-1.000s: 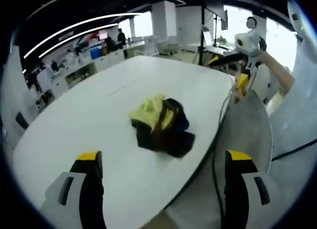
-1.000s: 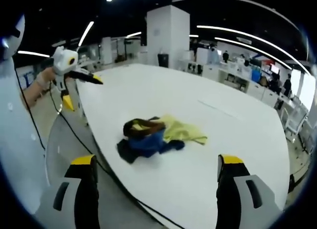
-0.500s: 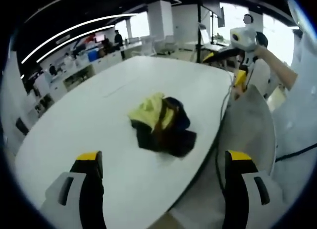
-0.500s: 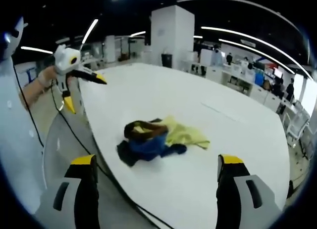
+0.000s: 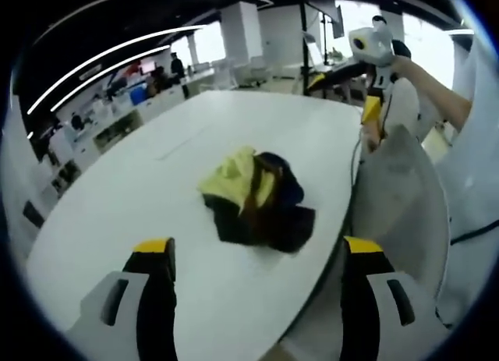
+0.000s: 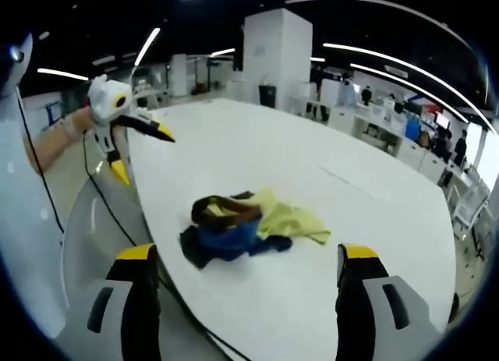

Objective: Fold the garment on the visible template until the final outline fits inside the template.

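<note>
A crumpled garment (image 5: 256,197) in yellow, dark blue and brown lies in a heap on the big white table (image 5: 132,189), close to its rounded edge. My left gripper (image 5: 256,250) hangs open just short of the heap, with nothing between its jaws. In the right gripper view the same garment (image 6: 238,224) sits ahead of my open right gripper (image 6: 246,254). Each gripper shows in the other's view, held up in a hand off the table's edge with its yellow tips apart: the right gripper (image 5: 345,96) and the left gripper (image 6: 144,153).
A thin faint line (image 5: 181,141) runs across the tabletop beyond the garment. A black cable (image 6: 101,201) trails from the hand down along the table's edge over the grey floor (image 5: 398,189). Desks, chairs and people stand far behind, by a white pillar (image 6: 273,53).
Both cameras have shifted a little toward the table. The garment lies as it did. My left jaws look slightly closer together, still open.
</note>
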`<state>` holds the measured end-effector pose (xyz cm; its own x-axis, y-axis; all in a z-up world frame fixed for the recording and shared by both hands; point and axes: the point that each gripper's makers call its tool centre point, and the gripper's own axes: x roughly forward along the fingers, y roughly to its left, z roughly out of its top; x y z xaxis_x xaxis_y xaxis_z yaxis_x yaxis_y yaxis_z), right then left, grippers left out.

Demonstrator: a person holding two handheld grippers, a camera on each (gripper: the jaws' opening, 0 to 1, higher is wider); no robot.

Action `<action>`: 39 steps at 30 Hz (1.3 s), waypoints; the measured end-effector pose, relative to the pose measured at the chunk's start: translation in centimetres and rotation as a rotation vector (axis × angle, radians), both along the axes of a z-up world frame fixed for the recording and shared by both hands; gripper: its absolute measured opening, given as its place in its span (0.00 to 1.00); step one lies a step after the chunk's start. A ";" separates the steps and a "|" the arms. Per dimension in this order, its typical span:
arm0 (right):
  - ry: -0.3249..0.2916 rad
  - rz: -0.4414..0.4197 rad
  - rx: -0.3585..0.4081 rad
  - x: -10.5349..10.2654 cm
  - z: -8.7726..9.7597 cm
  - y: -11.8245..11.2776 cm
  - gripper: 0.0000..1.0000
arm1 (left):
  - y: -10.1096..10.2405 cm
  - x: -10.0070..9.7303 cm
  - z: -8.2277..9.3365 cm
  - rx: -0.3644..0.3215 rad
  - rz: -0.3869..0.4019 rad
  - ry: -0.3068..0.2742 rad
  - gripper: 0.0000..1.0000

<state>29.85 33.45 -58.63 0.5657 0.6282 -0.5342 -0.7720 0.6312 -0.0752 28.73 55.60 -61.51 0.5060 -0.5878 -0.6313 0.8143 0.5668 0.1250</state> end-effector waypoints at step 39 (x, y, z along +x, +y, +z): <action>0.068 0.070 -0.021 3.4 -1.5 3.5 0.75 | -0.9 3.4 -6.3 -0.017 -0.035 0.017 0.50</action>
